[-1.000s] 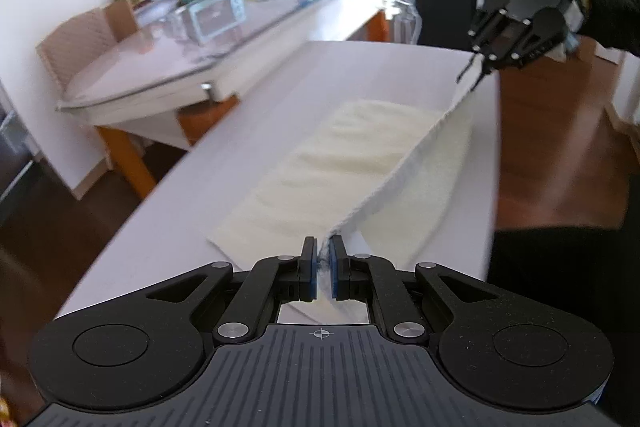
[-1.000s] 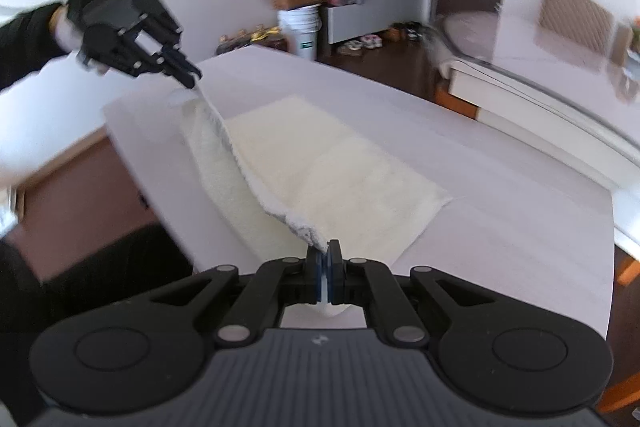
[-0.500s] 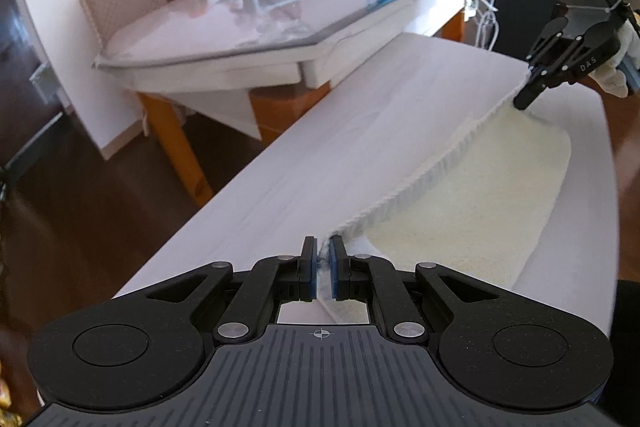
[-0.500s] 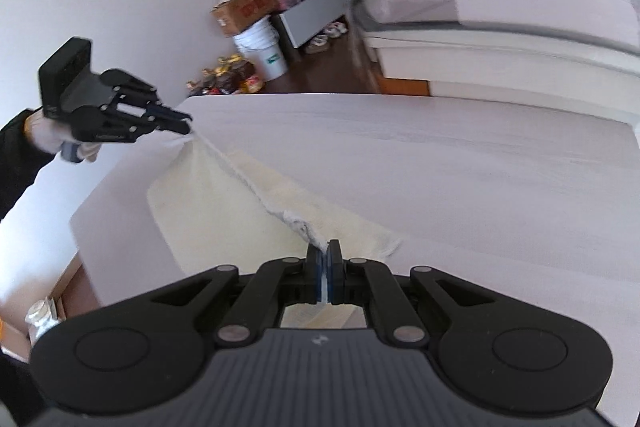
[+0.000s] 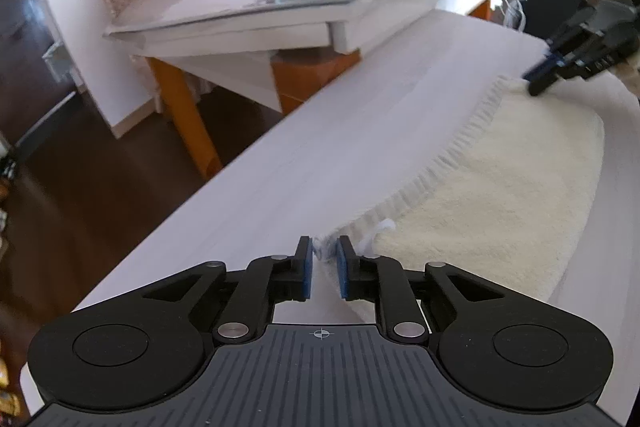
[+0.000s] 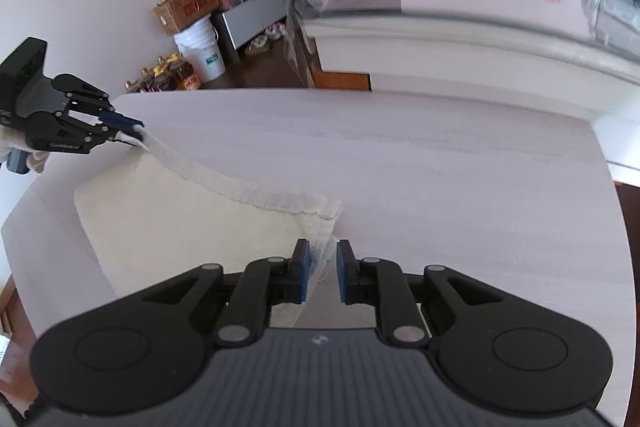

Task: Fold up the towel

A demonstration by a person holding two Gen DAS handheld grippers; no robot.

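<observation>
Our long, smooth, pale grey bench [image 5: 360,131] holds the soft, fluffy cream towel [image 5: 500,195], already folded once, its ribbed edge lying flat. Our left gripper [image 5: 322,267] and right gripper [image 6: 320,267] have just been opening; each stands a little apart with a towel corner loose between. If a corner snags on a blue rubber pad [image 5: 305,269], we think pulling away could drag the fold crooked.

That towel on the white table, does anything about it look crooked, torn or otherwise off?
Nothing stands out. The towel lies folded over on the table, with no tear visible. Its ribbed edge sags a little between the left gripper and right gripper, whose jaws have just been opening around its corners.
</observation>
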